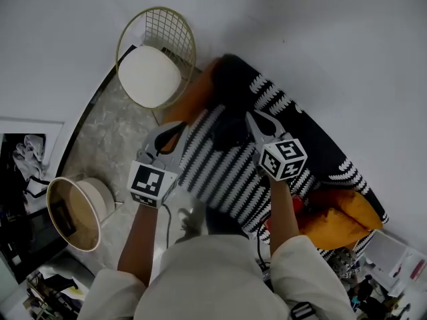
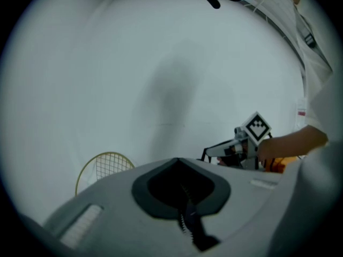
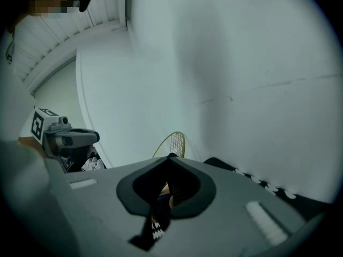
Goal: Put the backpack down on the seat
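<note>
Fingers closed on both: left gripper (image 1: 175, 131) and right gripper (image 1: 257, 122) each pinch the striped backpack (image 1: 220, 172) near its top, one per side. Bag looks carried over the sofa seat (image 1: 317, 142), not yet set down. Left to do: lower, release. Orange cushion (image 1: 347, 212) crowds the right, wire chair (image 1: 157, 59) stands farther left, and the wall is close behind.

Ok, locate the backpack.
Head view, centre: the striped backpack hangs between the left gripper and right gripper, over the black seat, right of the wire chair.
</note>
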Available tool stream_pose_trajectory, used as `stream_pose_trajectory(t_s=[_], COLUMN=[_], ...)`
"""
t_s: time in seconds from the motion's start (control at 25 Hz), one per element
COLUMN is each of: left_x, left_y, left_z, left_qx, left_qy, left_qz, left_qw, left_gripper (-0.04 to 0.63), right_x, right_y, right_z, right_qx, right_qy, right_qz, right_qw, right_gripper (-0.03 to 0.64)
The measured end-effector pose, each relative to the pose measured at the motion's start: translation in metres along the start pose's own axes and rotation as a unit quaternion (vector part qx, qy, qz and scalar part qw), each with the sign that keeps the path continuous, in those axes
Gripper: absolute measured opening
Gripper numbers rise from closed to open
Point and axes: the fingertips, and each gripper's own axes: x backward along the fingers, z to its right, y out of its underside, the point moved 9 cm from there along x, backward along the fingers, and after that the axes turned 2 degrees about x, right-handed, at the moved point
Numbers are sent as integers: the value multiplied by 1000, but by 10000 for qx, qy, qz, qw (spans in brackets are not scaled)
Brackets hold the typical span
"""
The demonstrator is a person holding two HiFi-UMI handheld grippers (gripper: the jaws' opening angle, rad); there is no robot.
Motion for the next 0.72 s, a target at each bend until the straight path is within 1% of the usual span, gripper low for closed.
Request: stream_pose_trajectory(t_s=[0.28, 0.48, 0.6, 0.72], left_x=[-1, 0, 3, 7], left_y=[22, 25, 30, 33], left_z=[-7, -10, -12, -17], left_qx=[264, 278, 246, 327], left_qy=[-150, -178, -185, -280], left_qz=[-203, -211, -274, -297], left_qw=[9993, 9992, 9992, 9986], left_gripper=[3, 3, 3, 3], right_x=[-41, -66, -72, -85], right_y=[18, 37, 46, 45], right_z=[12, 15, 14, 17], right_qx=[-73, 8, -274, -349], right_qy=[-106, -87, -142, -127], right_qz=[-317, -598, -446, -393], right_qw=[9994, 9982, 9985, 9985], right_gripper=[11, 12, 12, 12])
